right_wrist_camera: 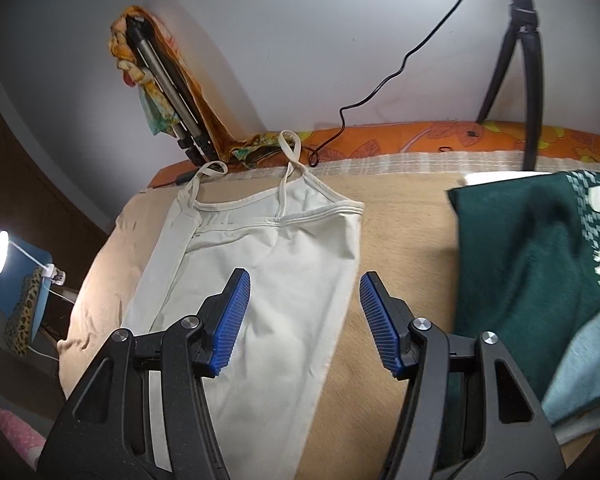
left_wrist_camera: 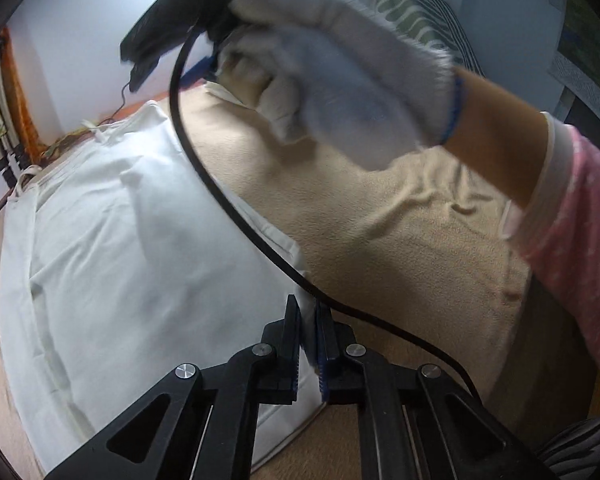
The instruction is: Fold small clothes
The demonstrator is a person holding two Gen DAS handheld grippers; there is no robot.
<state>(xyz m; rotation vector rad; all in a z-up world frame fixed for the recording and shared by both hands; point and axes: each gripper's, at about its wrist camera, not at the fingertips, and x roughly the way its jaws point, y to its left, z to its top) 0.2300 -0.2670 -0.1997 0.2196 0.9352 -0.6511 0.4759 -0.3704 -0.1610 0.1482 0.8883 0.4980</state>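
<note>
Nearest my left camera, the left tongs are pressed together on the hem corner of the white camisole; a fold of white cloth shows between the two pads. In my right camera the right tongs stand spread, pinching nothing, hovering over the camisole's lower half, which lies between the pads in that view.

The camisole lies flat on the beige blanket that covers the bed, hem toward me, its thin straps reaching the far edge. I take it as my landmark. To its right in the right view sits a dark green garment with a pale blue cloth nearer me, both well apart from it. In the left view, the gloved hand holding the right tool is raised above the camisole's far end, and a black cable crosses over it.

I judge the fold is only starting: one corner is gripped, and the body lies unfolded. The next move calls for the right tongs to close on the hem's other corner or side, then both to carry the cloth over evenly.

Beyond the straps stand a folded tripod draped in patterned cloth and, further right, a black tripod against the wall. No containers are visible.
</note>
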